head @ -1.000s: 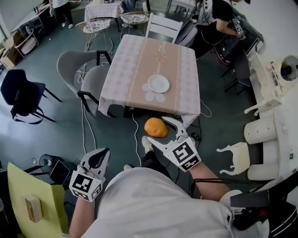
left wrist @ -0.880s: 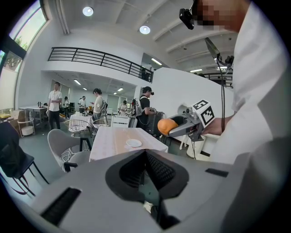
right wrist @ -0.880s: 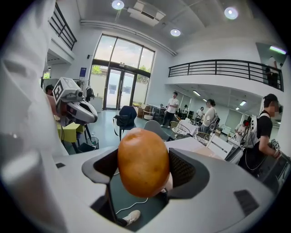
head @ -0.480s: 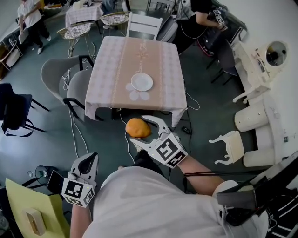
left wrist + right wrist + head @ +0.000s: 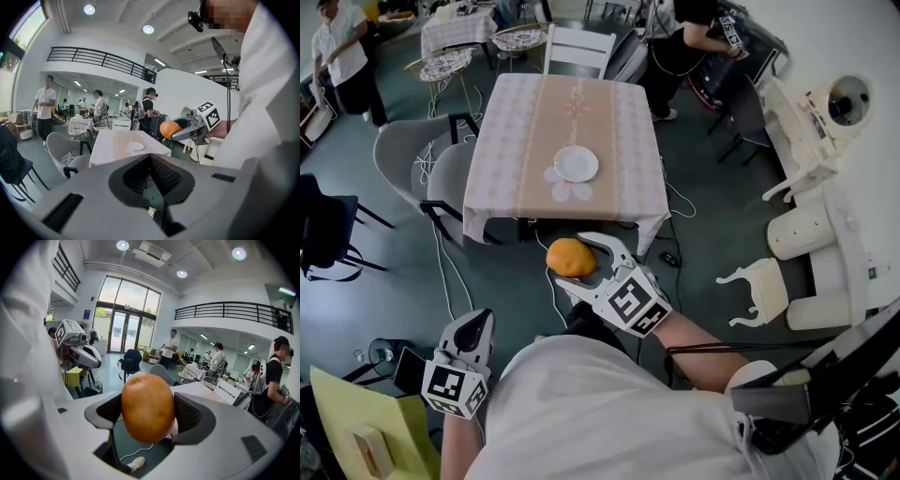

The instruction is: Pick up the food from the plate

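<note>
In front of the table (image 5: pixel 502 159), away from the bare white plate (image 5: pixel 576 163) | right gripper (image 5: pixel 572 260) clamped on rounded orange-brown food (image 5: pixel 568 255), held above the floor | left gripper (image 5: pixel 474 326) closed, empty | food likely light, smooth, slightly squashy; best gripped across its middle

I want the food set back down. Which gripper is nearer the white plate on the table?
Right. The right gripper, shut on the orange food, hangs just off the table edge nearest the plate; the left gripper is farther back at the person's side.
</note>
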`<state>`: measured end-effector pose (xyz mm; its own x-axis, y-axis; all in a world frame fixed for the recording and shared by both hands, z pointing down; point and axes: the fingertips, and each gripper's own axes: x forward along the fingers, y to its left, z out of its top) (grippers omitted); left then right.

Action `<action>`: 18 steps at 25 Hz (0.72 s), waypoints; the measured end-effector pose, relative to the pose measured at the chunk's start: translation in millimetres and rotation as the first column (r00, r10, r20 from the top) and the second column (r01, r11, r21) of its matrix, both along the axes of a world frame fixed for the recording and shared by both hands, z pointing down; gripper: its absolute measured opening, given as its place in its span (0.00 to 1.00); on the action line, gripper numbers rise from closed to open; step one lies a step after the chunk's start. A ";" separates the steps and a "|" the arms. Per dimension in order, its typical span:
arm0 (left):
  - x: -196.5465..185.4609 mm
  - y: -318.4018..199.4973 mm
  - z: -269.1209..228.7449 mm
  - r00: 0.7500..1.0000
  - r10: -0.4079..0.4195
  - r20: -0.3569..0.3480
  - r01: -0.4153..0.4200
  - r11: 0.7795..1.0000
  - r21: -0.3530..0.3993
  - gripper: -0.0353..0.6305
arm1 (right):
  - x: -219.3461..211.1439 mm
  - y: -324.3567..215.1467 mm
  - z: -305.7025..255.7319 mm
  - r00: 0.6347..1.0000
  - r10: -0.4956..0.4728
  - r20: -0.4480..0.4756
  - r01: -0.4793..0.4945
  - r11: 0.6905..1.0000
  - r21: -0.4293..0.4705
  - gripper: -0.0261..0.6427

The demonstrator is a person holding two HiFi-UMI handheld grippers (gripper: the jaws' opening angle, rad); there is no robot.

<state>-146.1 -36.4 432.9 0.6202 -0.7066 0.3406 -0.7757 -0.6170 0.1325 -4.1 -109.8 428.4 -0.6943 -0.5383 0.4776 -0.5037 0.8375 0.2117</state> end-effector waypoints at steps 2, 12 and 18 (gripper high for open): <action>0.9 2.0 0.9 1.000 -0.003 -0.001 0.003 1.000 -0.002 0.07 | 0.5 2.2 0.8 1.000 -0.002 -0.002 0.002 1.000 -0.001 0.56; 4.4 2.4 4.2 1.000 -0.017 -0.004 0.017 1.000 -0.018 0.07 | 6.4 -0.4 3.4 1.000 -0.005 -0.001 0.005 1.000 -0.011 0.56; 7.4 -2.6 6.9 1.000 -0.016 -0.005 0.016 0.999 -0.029 0.06 | 7.4 -8.0 3.5 1.000 -0.006 0.002 0.006 1.000 -0.013 0.56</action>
